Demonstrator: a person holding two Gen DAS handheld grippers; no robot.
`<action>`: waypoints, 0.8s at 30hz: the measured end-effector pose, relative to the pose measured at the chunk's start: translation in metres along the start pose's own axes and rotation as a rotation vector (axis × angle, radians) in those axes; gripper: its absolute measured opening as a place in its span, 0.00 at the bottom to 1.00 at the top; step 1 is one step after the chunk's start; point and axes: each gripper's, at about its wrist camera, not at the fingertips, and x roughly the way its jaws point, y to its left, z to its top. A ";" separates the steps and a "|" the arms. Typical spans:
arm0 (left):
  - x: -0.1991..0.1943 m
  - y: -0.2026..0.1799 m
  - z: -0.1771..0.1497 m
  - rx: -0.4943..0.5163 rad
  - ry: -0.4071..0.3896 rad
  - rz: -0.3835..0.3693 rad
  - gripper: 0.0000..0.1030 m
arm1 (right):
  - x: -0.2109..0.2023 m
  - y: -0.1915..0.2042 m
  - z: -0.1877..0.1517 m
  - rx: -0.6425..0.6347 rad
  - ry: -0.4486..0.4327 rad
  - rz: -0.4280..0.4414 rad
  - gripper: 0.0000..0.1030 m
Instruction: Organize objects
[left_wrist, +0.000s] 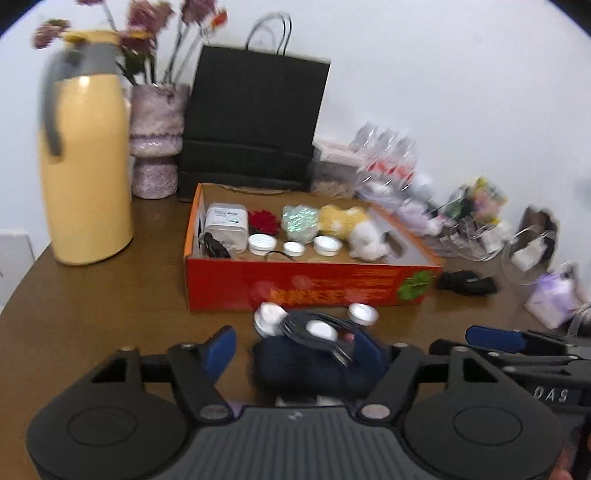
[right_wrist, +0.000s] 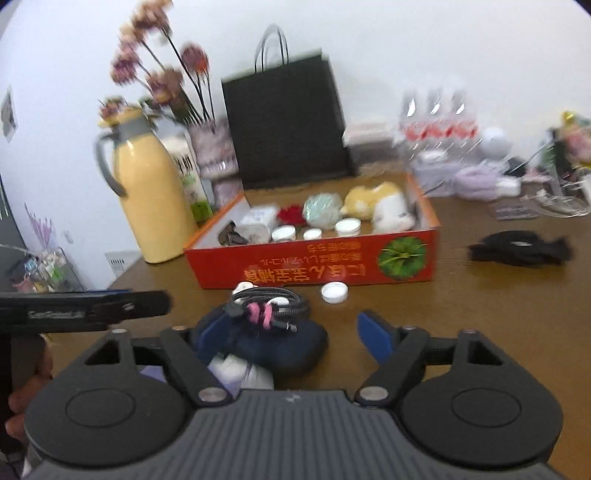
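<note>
A dark blue pouch (left_wrist: 314, 363) with a coiled cable (left_wrist: 314, 326) on top lies on the brown surface (left_wrist: 110, 295) between the spread fingers of the left tool (left_wrist: 295, 354), which grips nothing; the right tool (right_wrist: 291, 336) is likewise wide open and empty. Beyond, an orange box (right_wrist: 314, 264) holds a plush toy (right_wrist: 380, 205), white lidded jars (right_wrist: 283, 233), a red flower (right_wrist: 291, 214) and a white container (left_wrist: 226, 223). Two loose caps (left_wrist: 364, 314) sit just before it.
</note>
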 end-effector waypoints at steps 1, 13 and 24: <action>0.016 0.000 0.005 0.000 0.030 0.019 0.52 | 0.018 -0.001 0.004 0.000 0.023 0.015 0.68; 0.053 0.003 0.012 -0.063 0.104 -0.120 0.00 | 0.079 -0.037 0.005 0.306 0.101 0.149 0.01; 0.004 0.000 -0.015 -0.072 0.051 -0.066 0.25 | 0.050 -0.048 -0.004 0.385 0.118 0.135 0.42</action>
